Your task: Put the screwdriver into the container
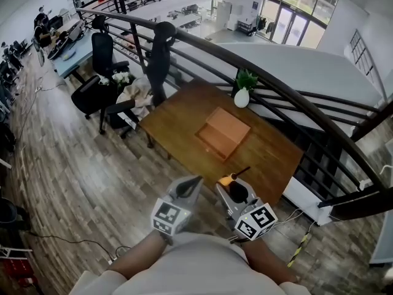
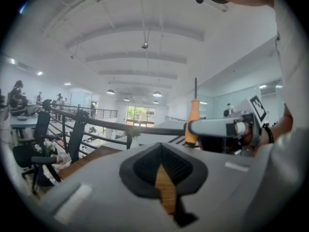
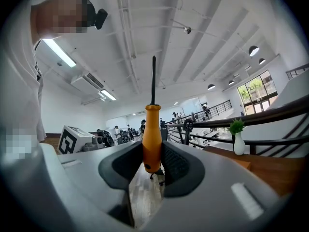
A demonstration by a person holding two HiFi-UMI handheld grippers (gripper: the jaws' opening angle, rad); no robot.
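In the lower middle of the head view, the screwdriver (image 1: 228, 179) is being gripped by its orange handle in the right hand-held gripper (image 1: 235, 188), with the jaws closed on it and the dark shaft pointing away beyond them. It is being held over the near edge of the surface (image 1: 178, 125), apart from the wooden container (image 1: 222, 132) at centre frame. The left hand-held gripper (image 1: 190, 184) is being held just beside it, jaws together, nothing between them.

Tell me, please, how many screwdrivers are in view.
1. The orange-handled screwdriver is clamped in the right gripper, shaft up; no other shows on the table, though the wooden container could hide one.
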